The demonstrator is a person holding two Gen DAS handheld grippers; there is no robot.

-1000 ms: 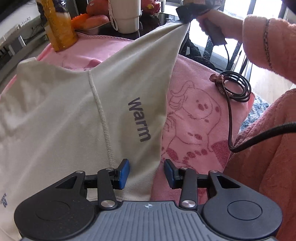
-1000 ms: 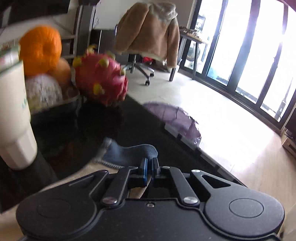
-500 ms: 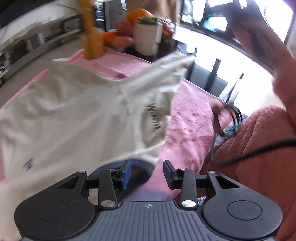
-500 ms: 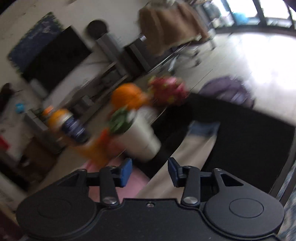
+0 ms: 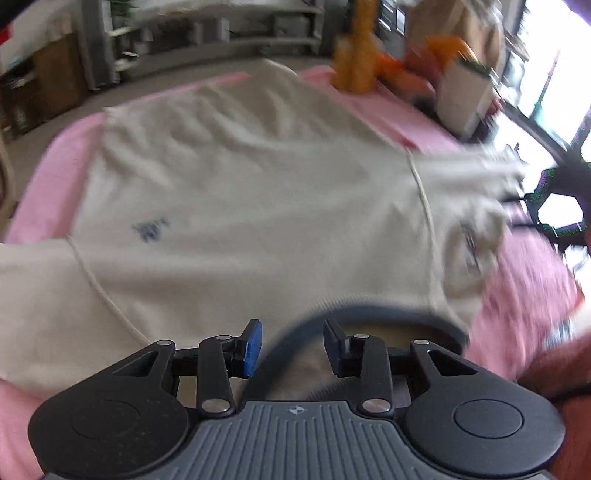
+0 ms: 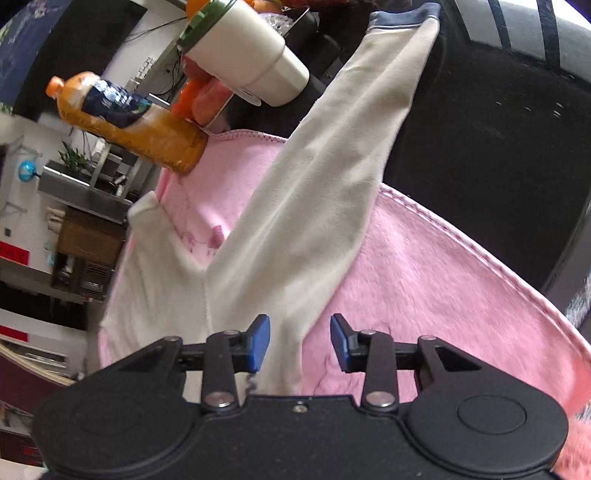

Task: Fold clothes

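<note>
My left gripper (image 5: pixel 291 345) is spread, nothing between the pads, hovering right over the shirt's (image 5: pixel 258 206) near edge; the dark collar (image 5: pixel 369 314) curves just past the fingertips at 12 to 1 o'clock. The shirt lies flat on the pink blanket (image 5: pixel 524 280), body running away toward 12, view blurry. My right gripper (image 6: pixel 299 343) is also spread and empty, with the sleeve (image 6: pixel 332 177) passing between the pads and stretching long toward 1 o'clock, its dark cuff (image 6: pixel 406 16) lying out over the black table (image 6: pixel 498 129). The bottle (image 6: pixel 129 122) and tumbler (image 6: pixel 251 62) sit at 10 to 11. I judge the sleeve needs folding inward, and the right gripper is nearer it.
</note>
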